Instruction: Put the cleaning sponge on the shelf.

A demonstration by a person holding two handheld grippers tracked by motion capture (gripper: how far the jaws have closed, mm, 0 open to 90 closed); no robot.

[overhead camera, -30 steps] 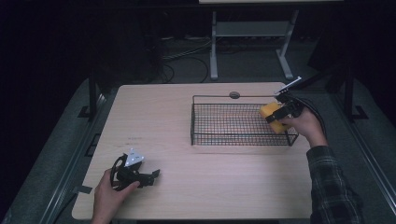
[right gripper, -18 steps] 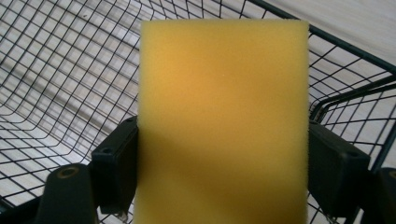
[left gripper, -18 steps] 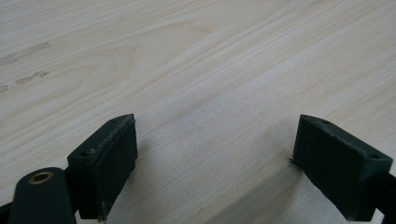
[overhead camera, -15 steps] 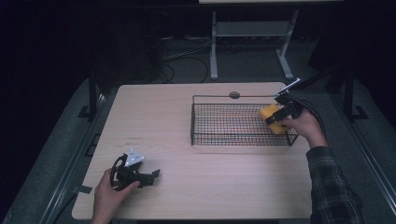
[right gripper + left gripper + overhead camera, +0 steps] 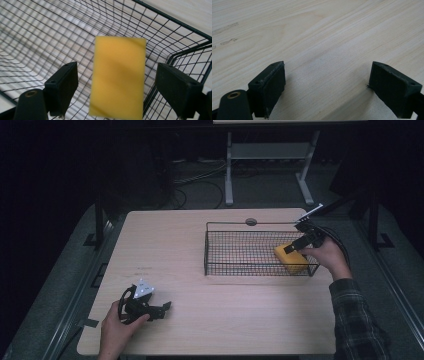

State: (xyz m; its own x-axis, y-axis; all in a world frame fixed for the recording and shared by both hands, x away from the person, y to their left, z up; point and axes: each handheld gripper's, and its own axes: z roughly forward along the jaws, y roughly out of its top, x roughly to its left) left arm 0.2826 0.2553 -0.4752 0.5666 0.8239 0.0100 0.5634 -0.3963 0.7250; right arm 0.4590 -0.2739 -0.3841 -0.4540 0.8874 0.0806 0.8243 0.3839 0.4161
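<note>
Right claw (image 5: 116, 85) just opening – soft yellow sponge block (image 5: 118, 75) loose between pads, inside black wire-mesh basket (image 5: 37, 35)

Yellow sponge (image 5: 291, 258) in wire basket (image 5: 235, 262)

A pale wooden table (image 5: 200, 245) carries a black wire basket (image 5: 240, 251) near its far right corner.

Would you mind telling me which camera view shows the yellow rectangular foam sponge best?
The right gripper view: the yellow rectangular foam sponge shows large and unobstructed between the open jaws, inside the black wire basket. The high view shows it small, partly behind the right gripper. The left gripper view shows bare wooden tabletop.
</note>
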